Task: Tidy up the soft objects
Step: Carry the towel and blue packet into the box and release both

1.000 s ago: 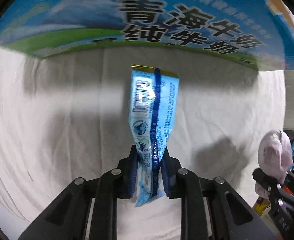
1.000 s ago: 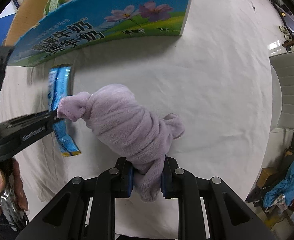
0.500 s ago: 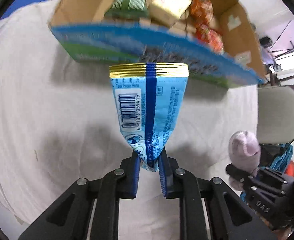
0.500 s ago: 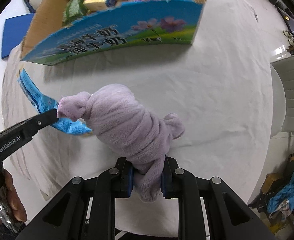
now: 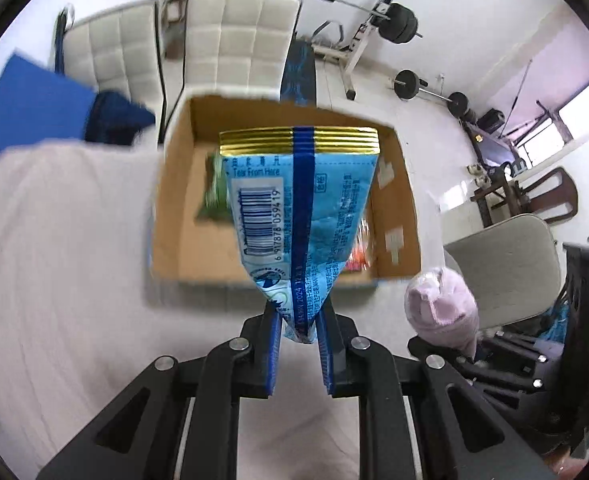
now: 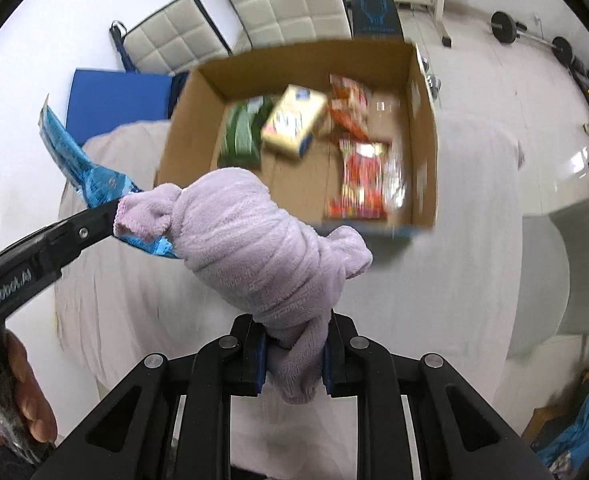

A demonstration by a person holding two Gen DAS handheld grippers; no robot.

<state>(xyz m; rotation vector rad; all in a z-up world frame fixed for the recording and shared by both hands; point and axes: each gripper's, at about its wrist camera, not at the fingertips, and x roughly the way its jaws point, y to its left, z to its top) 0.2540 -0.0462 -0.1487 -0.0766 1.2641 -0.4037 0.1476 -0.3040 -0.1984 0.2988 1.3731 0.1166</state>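
On the white-covered desk (image 6: 454, 260) stands the open cardboard box (image 6: 424, 120) with snack packs inside. Left gripper (image 5: 298, 354) — jaws clamped on the blue packet (image 5: 298, 216), held above the box. Right gripper (image 6: 294, 360) — jaws clamped on the lilac towel roll (image 6: 254, 240) before its near wall. Better to release each low inside, on bare cardboard.

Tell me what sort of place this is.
Probably a spare room at home, used as a gym: a weight bench with a loaded barbell, loose barbells on the floor and white padded chairs behind a cloth-covered table.
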